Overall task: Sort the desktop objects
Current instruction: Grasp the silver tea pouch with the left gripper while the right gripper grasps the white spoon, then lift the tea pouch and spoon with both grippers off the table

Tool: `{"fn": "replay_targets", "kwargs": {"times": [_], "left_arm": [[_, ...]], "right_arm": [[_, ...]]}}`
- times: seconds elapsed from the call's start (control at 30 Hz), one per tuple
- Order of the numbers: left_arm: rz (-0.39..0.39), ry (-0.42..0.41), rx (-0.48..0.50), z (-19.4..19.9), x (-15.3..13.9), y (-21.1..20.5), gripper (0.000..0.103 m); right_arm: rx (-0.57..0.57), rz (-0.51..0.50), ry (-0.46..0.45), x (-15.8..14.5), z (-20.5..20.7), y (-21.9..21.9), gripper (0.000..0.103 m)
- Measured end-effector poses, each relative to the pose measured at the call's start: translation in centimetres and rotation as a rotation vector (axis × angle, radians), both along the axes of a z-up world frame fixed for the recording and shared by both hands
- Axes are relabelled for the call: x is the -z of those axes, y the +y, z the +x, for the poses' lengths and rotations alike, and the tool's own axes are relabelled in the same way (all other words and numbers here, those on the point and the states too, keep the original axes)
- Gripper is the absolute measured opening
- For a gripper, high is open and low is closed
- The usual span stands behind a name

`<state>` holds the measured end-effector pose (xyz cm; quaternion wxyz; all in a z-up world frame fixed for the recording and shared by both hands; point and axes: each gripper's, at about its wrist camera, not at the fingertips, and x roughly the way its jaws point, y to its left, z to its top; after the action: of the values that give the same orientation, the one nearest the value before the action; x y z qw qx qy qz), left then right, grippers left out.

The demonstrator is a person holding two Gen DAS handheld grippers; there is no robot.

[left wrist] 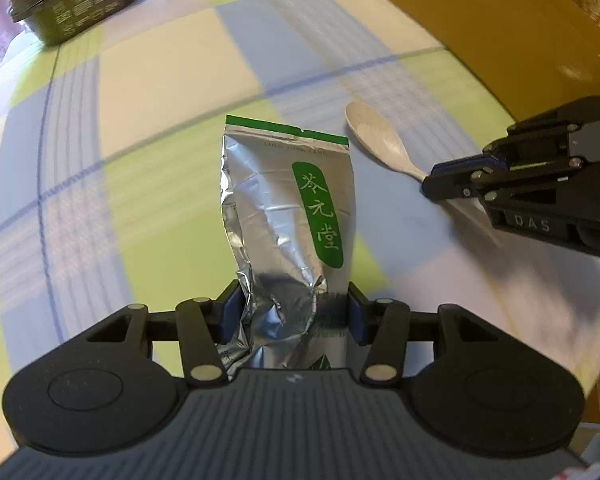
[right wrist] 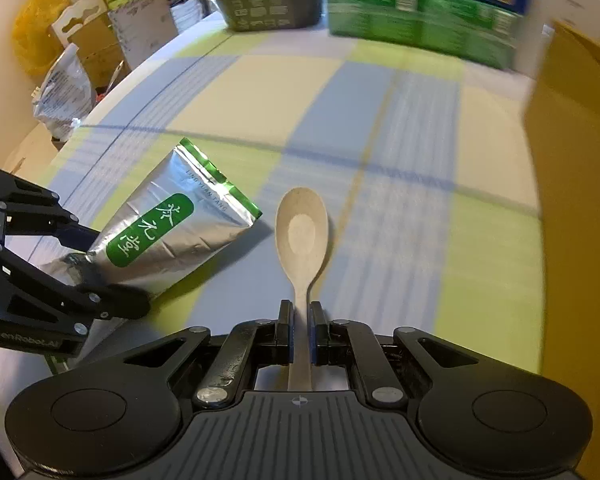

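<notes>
Left wrist view: my left gripper [left wrist: 292, 312] has its jaws closed partway on the crumpled bottom of the silver foil pouch [left wrist: 288, 208], which sticks out straight ahead between them. Right of those jaws I see the beige spoon [left wrist: 374, 138]. My right gripper [right wrist: 300, 328] has its jaws pinched nearly closed on the spoon's handle, bowl pointing forward past the fingertips over the checked tablecloth [right wrist: 400, 160]. Yellow box [right wrist: 572, 152] sits far right of the jaws.

Home: checked tablecloth [right wrist: 380, 128], stacked food boxes [right wrist: 420, 20], bags.
</notes>
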<state>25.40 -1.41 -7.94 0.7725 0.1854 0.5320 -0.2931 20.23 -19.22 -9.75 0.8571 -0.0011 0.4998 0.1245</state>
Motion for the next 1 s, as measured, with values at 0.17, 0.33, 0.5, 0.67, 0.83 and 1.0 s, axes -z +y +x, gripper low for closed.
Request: {"fn": "replay_targets", "kwargs": {"times": [0.17, 0.33, 0.5, 0.67, 0.83, 1.0], "left_arm": [[-0.030, -0.018, -0.027, -4.8, 0.0, -0.8, 0.047], [-0.050, -0.037, -0.042, -7.3, 0.1, -0.9, 0.057], [-0.089, 0.025, -0.066, -6.5, 0.0, 0.5, 0.068], [-0.110, 0.065, -0.077, -5.5, 0.2, 0.1, 0.071], [-0.075, 0.034, -0.041, -5.6, 0.4, -0.8, 0.068], [-0.098, 0.026, -0.049, -6.0, 0.3, -0.4, 0.050]], "right_arm": [[0.014, -0.034, -0.032, -0.2, -5.5, -0.5, 0.004], [0.041, -0.034, -0.084, -0.1, -8.2, -1.4, 0.030], [0.025, -0.043, -0.149, -0.5, -9.4, -1.5, 0.064], [0.034, -0.011, -0.167, -0.3, -9.1, -1.6, 0.064], [-0.031, 0.001, -0.206, 0.4, -8.3, -0.9, 0.064], [-0.020, 0.007, -0.219, 1.5, -6.6, -1.0, 0.063]]}}
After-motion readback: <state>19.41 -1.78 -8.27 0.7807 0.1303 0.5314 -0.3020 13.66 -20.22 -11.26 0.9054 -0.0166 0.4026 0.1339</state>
